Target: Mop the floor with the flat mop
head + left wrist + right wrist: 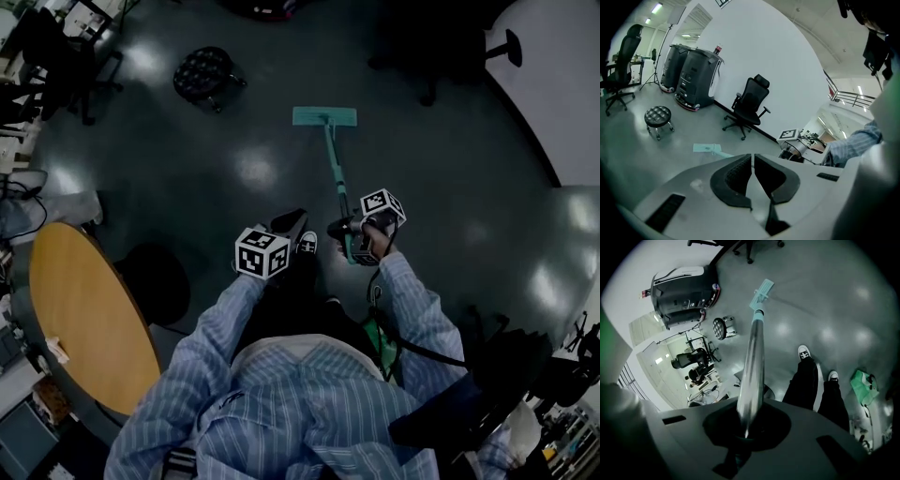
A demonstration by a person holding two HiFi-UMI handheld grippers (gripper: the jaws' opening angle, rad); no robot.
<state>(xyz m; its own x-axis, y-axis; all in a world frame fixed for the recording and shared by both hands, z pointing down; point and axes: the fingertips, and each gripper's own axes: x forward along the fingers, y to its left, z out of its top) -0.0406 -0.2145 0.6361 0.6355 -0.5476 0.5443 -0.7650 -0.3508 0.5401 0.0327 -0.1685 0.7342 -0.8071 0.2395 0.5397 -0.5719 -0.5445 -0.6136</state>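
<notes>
a: nearest the head camera is the striped shirt (309, 394), with both sleeves reaching forward. what are the tools doing?

b: the right gripper (746, 430) is clamped on the metal handle of the flat mop (753, 357). its own view shows the shaft running straight out from between the jaws. the left gripper (753, 174) has its jaws pressed together but for a thin slit, with nothing in them.

a: and where's the mop?

b: its teal head lies flat on the grey floor (450, 216) in front of the person, and the handle slants back up to the right gripper. the head view shows that whole line. the left gripper view catches only the teal head.

a: what does one camera have alone?

b: the right gripper view shows both shoes (804, 352) and dark trousers beside the shaft. the left gripper view has a black office chair (750, 101) by a white wall, plus two dark machines (693, 75). only the head view shows the round wooden table (84, 319) at the person's left. the padded stool (202, 73) shows in all three.
</notes>
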